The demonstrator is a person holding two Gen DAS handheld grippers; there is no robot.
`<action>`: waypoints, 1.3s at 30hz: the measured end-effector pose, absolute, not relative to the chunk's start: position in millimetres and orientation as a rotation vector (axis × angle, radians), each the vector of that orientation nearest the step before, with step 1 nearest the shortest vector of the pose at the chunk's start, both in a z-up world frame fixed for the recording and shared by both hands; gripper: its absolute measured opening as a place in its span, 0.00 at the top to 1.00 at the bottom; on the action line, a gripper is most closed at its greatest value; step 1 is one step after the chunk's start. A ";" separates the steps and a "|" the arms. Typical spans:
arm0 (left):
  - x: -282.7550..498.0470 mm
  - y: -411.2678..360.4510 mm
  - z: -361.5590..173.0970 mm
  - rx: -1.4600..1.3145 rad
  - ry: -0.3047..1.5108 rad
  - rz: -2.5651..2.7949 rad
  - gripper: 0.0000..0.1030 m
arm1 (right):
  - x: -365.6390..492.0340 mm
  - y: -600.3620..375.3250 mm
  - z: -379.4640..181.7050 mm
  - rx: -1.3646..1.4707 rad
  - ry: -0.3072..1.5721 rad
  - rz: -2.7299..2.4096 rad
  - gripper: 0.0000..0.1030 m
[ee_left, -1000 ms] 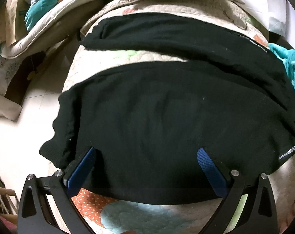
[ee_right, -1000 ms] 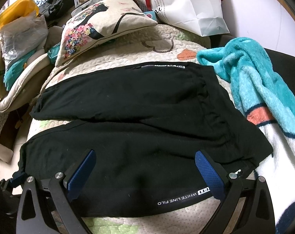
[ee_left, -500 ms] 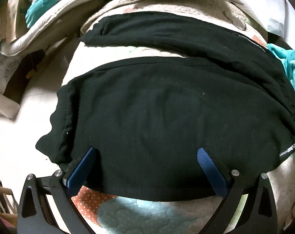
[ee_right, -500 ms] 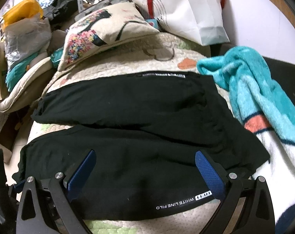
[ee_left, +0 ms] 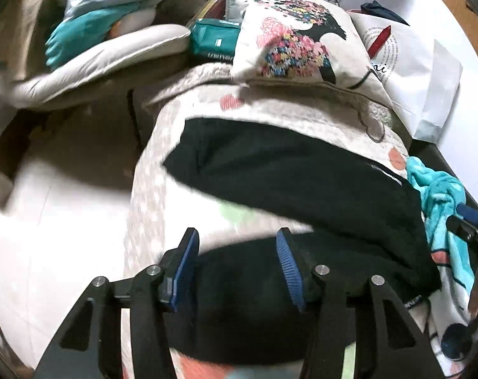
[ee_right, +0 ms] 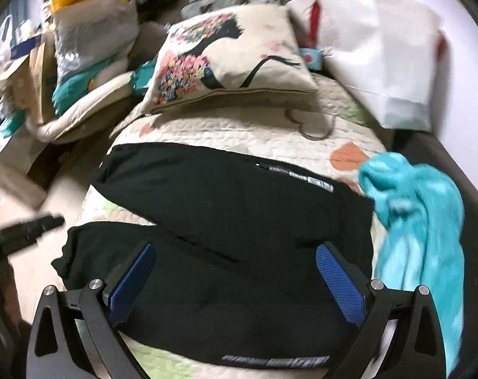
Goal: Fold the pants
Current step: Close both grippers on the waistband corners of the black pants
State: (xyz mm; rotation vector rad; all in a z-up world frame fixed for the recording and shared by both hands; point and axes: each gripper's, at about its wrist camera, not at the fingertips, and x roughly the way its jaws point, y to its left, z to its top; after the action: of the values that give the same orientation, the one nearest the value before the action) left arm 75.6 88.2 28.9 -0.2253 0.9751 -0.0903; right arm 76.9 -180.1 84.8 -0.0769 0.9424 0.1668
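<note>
Across both views motion blur smears edges, esp. floor and clutter at far left; items piled there can't be told apart. Left wrist view: lower hem of the black pants (ee_left: 302,183) is cut off behind the left gripper (ee_left: 239,252) frame, and whether its blue pads (ee_left: 287,268) press the cloth is hard to make out. Jaws are closing, near pant leg's fabric between them, bunched up toward the cam. Pants lie spread on the quilted bedspread (ee_left: 270,110), two legs running left to right, a strip of quilt showing between them. Far right edge of that view: a dark blurred piece w/ a blue tip, prob. the other tool, unclear.

Right wrist view: right gripper (ee_right: 235,271) hovers w/ jaws wide apart, released, over the near leg and waist area; pads (ee_right: 340,281) not squeezing anything. Dark blurred bar at left edge, unidentifiable.

Writing: white print on waistband (ee_right: 302,183) and near the front hem, both too smeared to read. Teal pack (ee_left: 213,41) beside the floral cushion (ee_left: 295,47) has white lettering, illegible. White paper bag (ee_left: 406,63) shows round print, unreadable. Teal blanket (ee_right: 419,218) lies right of the pants, touching them.
</note>
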 end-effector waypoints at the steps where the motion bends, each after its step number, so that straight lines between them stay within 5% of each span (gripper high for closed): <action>1: 88.8 92.6 27.4 -0.212 0.978 -0.086 0.51 | 87.6 -184.6 82.3 -0.100 0.942 0.168 0.01; 9: 205.3 117.0 -14.2 -0.123 1.037 -0.078 0.51 | 186.5 -217.0 43.4 -0.072 1.024 0.216 0.13; 18: 300.4 138.4 -58.5 -0.220 1.051 -0.132 0.50 | 268.6 -215.9 -15.3 -0.076 1.108 0.290 0.13; 23: 311.4 129.9 -63.8 -0.154 1.016 -0.220 0.23 | 285.7 -213.0 -41.1 -0.093 1.141 0.341 0.14; 27: 298.7 109.3 -64.6 -0.046 0.991 -0.276 0.23 | 286.6 -210.7 -46.8 -0.113 1.135 0.365 0.16; 28: 295.4 104.3 -64.8 -0.002 0.986 -0.262 0.33 | 285.6 -209.8 -46.5 -0.119 1.133 0.371 0.22; 29: 292.0 100.1 -64.0 0.035 0.978 -0.249 0.53 | 283.0 -207.3 -45.8 -0.127 1.129 0.382 0.27; 31: 286.5 96.6 -57.3 0.034 0.973 -0.272 0.87 | 276.7 -201.7 -43.4 -0.138 1.130 0.412 0.54; 34: 279.6 93.3 -48.5 0.049 0.971 -0.286 0.89 | 271.3 -193.7 -40.4 -0.173 1.136 0.416 0.76; 39: 255.8 82.7 -29.6 0.069 0.951 -0.297 0.89 | 261.8 -201.7 -26.4 -0.124 1.116 0.386 0.94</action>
State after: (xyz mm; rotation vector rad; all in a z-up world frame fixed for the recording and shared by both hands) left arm 255.8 82.7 -29.6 0.0689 0.9506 -0.2965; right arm 261.8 -201.7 -26.4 -0.1244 1.1158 0.3858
